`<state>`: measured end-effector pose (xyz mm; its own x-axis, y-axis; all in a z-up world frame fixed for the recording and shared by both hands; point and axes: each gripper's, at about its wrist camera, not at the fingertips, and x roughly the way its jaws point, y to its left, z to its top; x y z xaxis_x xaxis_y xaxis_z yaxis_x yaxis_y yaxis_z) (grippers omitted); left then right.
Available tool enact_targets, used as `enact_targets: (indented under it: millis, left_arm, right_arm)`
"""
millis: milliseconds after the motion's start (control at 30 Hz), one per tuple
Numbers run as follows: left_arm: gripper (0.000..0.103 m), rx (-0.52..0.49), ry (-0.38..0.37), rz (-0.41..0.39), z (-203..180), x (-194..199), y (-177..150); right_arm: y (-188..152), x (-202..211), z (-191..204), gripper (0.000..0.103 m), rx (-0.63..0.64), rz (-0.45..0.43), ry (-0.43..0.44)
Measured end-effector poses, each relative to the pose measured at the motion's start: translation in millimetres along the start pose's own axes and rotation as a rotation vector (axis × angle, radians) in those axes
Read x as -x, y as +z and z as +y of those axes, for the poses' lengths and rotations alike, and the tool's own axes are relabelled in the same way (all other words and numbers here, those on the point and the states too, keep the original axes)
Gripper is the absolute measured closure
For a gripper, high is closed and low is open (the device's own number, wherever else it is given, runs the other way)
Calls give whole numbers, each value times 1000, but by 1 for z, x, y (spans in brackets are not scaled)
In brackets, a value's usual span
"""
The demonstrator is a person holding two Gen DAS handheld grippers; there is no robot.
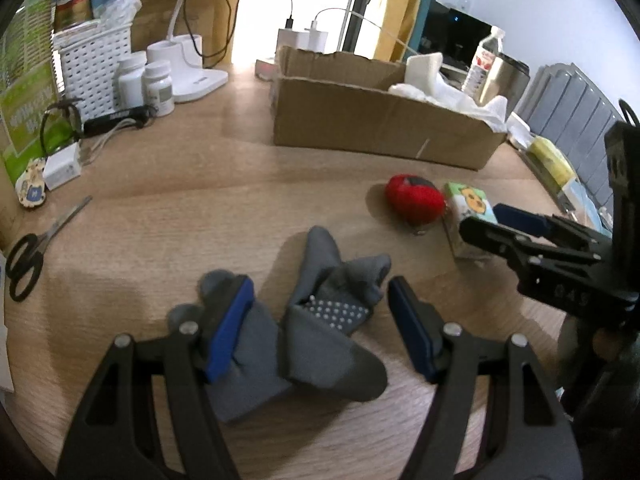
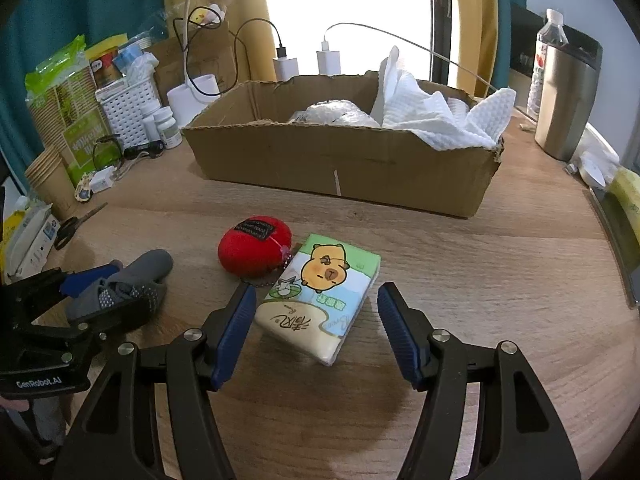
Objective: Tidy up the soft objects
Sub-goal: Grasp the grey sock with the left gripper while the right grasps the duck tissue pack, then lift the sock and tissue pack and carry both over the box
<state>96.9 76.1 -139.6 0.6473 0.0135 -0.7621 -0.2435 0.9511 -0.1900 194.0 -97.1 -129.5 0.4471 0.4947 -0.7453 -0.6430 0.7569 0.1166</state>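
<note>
We are lining up two pickups at once, so we should lower each tool squarely, centre its target between the pads, and close only once the soft thing sits deep enough not to slip out. Our left gripper (image 1: 320, 312) stands spread over the crumpled grey socks (image 1: 320, 320) on the wooden table (image 1: 160, 216), its left pad seemingly brushing the fabric, pinching nothing. Our right gripper (image 2: 316, 320) is spread around the tissue pack (image 2: 320, 292), pads clear of it, beside the red plush (image 2: 254, 246). The cardboard box (image 2: 344, 168) waits behind.
</note>
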Motion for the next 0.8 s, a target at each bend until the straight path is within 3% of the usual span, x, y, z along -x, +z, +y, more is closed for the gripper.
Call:
enact_targets:
  millis: [200, 333, 800]
  left_arm:
    - [57, -43, -9, 3, -4, 1, -2]
    - [65, -67, -19, 1, -9, 2, -3]
    - [68, -111, -59, -14, -27, 7, 1]
  right_arm:
    - [0, -7, 4, 37, 9, 22, 17]
    - [1, -6, 3, 39, 5, 18, 17]
    - [3, 11, -2, 45, 13, -35, 40]
